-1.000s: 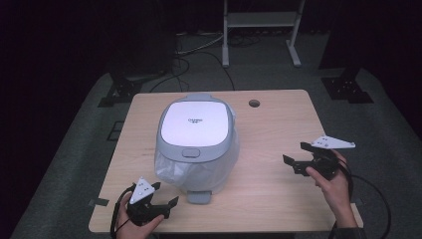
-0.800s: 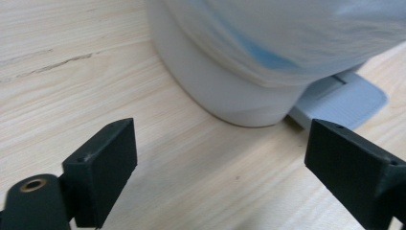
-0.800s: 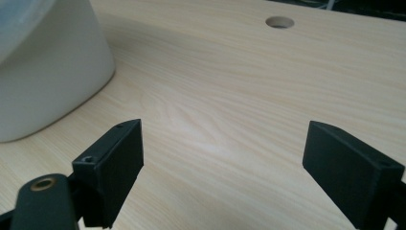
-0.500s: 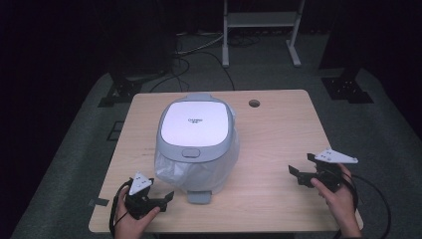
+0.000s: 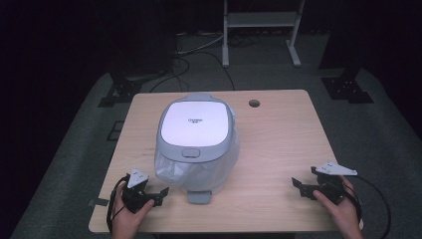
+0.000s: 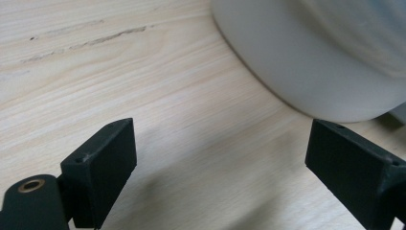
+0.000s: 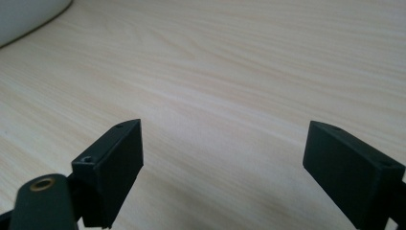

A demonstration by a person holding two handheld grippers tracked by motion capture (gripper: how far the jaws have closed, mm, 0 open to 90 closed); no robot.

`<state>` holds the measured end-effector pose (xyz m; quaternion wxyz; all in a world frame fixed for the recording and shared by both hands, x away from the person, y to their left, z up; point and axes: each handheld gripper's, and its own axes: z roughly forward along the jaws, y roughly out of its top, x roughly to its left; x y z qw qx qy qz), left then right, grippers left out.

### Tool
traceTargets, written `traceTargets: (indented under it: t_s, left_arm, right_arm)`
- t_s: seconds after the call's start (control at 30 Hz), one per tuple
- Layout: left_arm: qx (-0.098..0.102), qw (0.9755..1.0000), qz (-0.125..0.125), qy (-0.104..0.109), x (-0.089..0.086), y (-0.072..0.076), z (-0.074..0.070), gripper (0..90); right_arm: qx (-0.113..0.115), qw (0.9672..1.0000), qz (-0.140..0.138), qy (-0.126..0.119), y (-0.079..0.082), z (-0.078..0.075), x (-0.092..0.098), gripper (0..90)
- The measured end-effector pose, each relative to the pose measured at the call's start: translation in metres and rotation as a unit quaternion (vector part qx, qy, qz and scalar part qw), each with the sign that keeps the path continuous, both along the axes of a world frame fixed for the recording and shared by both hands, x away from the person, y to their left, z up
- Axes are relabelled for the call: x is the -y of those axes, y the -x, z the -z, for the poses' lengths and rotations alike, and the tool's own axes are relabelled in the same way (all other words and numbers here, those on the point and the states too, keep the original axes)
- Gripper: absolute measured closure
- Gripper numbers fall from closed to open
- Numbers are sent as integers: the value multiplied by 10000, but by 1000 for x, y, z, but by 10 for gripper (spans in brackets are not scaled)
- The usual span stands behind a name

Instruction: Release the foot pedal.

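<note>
Both grippers low at the near edge, rice cooker between them

High view: the rice cooker (image 5: 196,142) sits mid-table, just right of the left gripper (image 5: 149,191), well left of the right gripper (image 5: 304,185). Left gripper view: jaws apart, empty, cooker far-right. Right gripper view: jaws apart over bare table (image 7: 239,72).

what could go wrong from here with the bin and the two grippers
The thin plastic bag bulges out under the bin lid; the left gripper, open and close beside it, might snag or tear it. The foot pedal juts toward the table edge, so a nudge could shift the bin. The right gripper sits near the table's front edge and may slip off.
</note>
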<state>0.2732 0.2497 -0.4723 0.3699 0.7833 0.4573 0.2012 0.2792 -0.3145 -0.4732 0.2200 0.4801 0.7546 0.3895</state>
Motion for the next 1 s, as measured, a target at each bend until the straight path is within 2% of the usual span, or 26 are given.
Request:
traceTargets:
  t_s: [0.3,0.37,0.67,1.0]
  left_arm:
    - [-176,9996,-50,-216,-3,-5,8,94]
    - [-143,9995,-45,-272,-2,-6,9,92]
    - [-93,9995,16,-300,-2,-6,10,81]
    - [-143,9991,187,-353,0,-6,11,24]
  right_arm:
    - [-166,9998,83,79,4,9,7,125]
    - [-204,9997,86,102,4,10,8,125]
    - [-338,9987,21,375,3,14,4,123]
    - [-400,9986,2,354,2,15,5,122]
